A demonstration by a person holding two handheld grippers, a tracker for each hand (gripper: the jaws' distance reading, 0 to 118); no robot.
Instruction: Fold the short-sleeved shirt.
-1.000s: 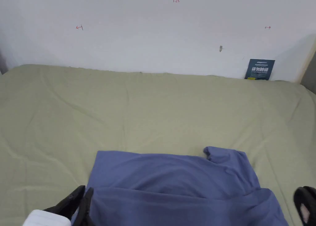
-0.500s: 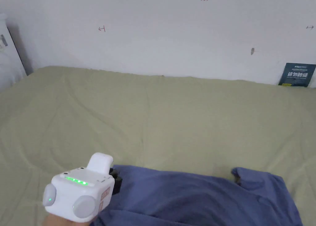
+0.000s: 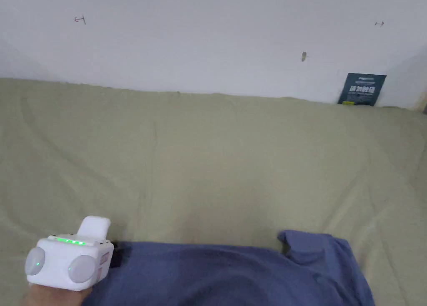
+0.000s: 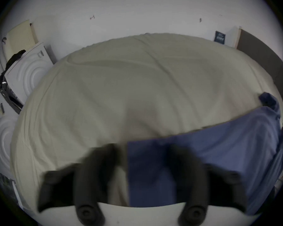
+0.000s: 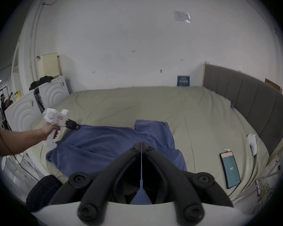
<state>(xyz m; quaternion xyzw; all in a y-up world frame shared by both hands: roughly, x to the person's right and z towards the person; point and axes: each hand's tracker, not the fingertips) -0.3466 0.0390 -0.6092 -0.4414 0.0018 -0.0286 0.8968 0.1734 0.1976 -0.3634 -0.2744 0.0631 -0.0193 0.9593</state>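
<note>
Left claw (image 4: 141, 169) wide at shirt (image 3: 233, 273) edge — open bedsheet (image 3: 217, 160) beyond.

- our left gripper (image 3: 114, 252) sat low on the left side in the head view, white housing toward us, black jaws pointing away.
- in the left gripper view its jaws stood spread apart and blurred; one lay over the blue shirt (image 4: 219, 148), the other off its edge.
- our left hand (image 5: 50, 130) gripped that tool's handle, bare forearm stretched out from the left side of the right gripper view.
- our right gripper (image 5: 141, 145) had its jaws pressed together at the tips, with nothing between them, pointing over the shirt.
</note>
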